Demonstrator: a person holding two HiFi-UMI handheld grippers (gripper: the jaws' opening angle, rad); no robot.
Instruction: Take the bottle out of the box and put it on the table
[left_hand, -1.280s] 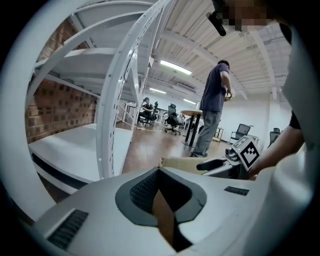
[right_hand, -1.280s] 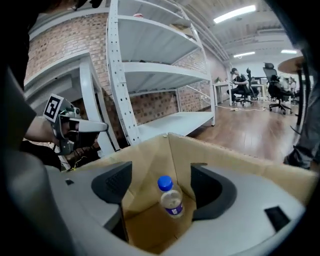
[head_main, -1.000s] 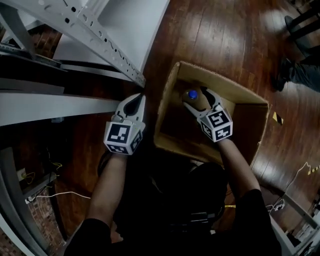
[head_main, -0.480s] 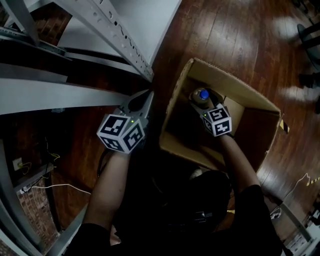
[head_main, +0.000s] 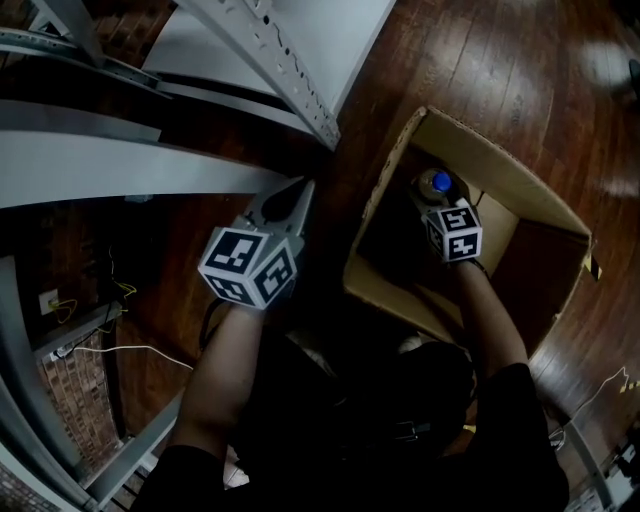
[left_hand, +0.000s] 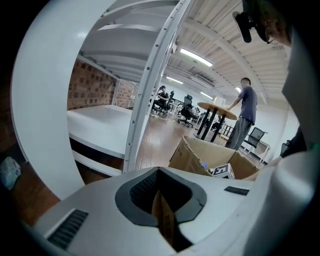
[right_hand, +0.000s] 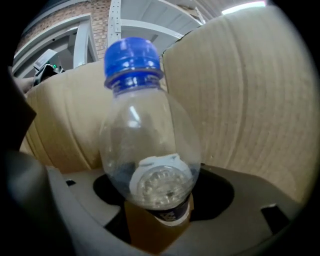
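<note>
The bottle (right_hand: 145, 145), clear with a blue cap, stands upright inside the cardboard box (right_hand: 240, 100), near a corner of it. It is between the jaws of the right gripper (head_main: 440, 205), which are closing around its lower body but do not plainly press on it. The box sits on the dark wooden floor (head_main: 480, 60). Outside the box, just beside its left wall, the left gripper (head_main: 295, 195) hangs with its jaws drawn together and nothing in them. Beyond it are a grey metal frame (head_main: 270, 55) and a white table surface (head_main: 345, 25).
</note>
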